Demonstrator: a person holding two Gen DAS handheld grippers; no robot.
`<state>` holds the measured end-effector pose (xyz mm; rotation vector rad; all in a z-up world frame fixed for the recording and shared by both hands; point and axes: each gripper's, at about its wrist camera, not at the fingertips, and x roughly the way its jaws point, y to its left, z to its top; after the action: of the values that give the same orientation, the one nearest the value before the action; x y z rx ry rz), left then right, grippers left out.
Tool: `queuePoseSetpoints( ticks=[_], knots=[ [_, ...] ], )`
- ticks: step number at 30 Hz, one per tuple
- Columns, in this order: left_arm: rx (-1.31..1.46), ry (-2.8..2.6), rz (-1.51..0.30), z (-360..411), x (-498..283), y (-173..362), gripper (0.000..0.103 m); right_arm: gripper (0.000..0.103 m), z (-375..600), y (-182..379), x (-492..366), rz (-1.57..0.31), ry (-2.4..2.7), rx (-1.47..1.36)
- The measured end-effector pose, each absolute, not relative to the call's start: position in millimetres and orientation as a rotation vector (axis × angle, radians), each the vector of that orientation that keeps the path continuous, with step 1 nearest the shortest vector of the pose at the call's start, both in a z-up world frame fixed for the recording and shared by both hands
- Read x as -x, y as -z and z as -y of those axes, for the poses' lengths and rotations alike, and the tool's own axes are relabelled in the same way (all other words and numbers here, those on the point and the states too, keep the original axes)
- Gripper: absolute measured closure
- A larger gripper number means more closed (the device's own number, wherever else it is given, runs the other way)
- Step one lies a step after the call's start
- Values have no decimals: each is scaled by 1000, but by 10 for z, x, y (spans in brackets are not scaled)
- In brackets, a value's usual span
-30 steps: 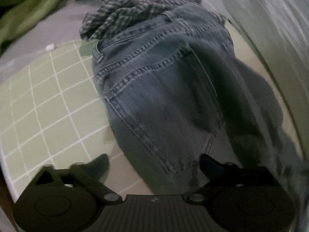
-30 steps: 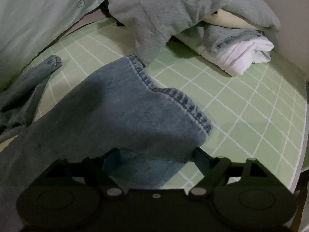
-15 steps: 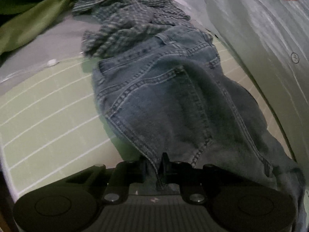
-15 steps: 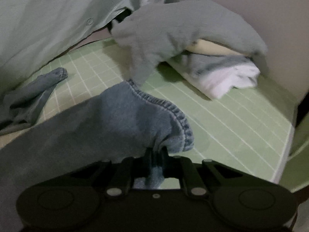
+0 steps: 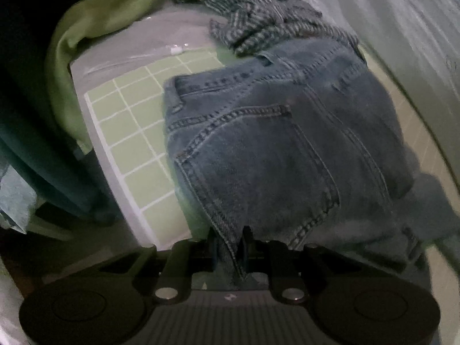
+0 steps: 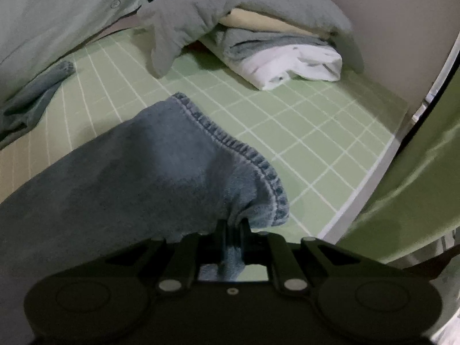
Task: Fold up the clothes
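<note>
A pair of blue jeans (image 5: 273, 143) lies on a green gridded mat (image 5: 129, 132). In the left wrist view the waistband and back pocket face me. My left gripper (image 5: 229, 237) is shut on the side seam near the hip. In the right wrist view a leg of the jeans (image 6: 138, 172) with its stitched hem is lifted off the mat (image 6: 302, 132). My right gripper (image 6: 232, 227) is shut on the fabric just behind the hem. The other leg end (image 6: 43, 86) lies on the mat at the left.
A crumpled plaid shirt (image 5: 258, 14) lies beyond the waistband. A green cloth (image 5: 95, 26) hangs at the left. A stack of folded clothes (image 6: 287, 54) with a grey garment (image 6: 230, 8) draped over it sits at the back right. The mat's right edge (image 6: 371, 172) is close.
Both grippers have gone from open to shut on the jeans, the left at the hip seam, the right at the leg hem, and have pulled back and lifted the fabric.
</note>
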<state>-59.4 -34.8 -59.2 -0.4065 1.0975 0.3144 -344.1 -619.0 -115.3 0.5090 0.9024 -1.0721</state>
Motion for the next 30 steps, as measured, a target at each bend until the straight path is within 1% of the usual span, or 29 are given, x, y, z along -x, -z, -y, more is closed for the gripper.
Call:
queuePoseSetpoints(
  ticks=[1,2,3,4,5,6,8,9,11,13,20,24,27,30],
  knots=[
    [392,-316,-1103,346,589,569,78,92,6207,1152,3434,-906,1074,-513],
    [378,-318,-1109,344,584,546,73,90,6225,1151,3427,-909,1076,-518],
    [364,-320,-1114,341,579,524,62,88,6242,1149,3419,-912,1079,-522],
    [349,-322,-1119,339,575,501,54,84,6258,1138,3404,-915,1089,-525],
    [334,-321,-1114,344,531,458,36,76,6255,1104,3371,-915,1106,-523],
    [320,-314,-1092,366,456,385,21,72,6261,1055,3327,-904,1123,-508],
    [293,-291,-1048,434,352,230,17,48,6272,955,3238,-880,1155,-478],
    [279,-280,-1026,468,301,153,13,45,6275,887,3160,-856,1161,-460],
    [270,-249,-1008,522,147,75,7,28,6292,774,2976,-810,1156,-430],
    [283,-230,-1014,594,-43,71,7,23,6319,684,2765,-768,1135,-408],
    [365,-194,-1068,750,-820,268,7,22,6403,611,1668,-666,938,-495],
    [384,-208,-1097,846,-1260,397,7,22,6627,665,1011,-603,843,-668],
    [367,-268,-1133,919,-1483,521,7,22,6924,792,573,-598,814,-775],
    [346,-328,-1170,971,-1622,649,6,21,7183,948,123,-614,809,-809]
  ],
)
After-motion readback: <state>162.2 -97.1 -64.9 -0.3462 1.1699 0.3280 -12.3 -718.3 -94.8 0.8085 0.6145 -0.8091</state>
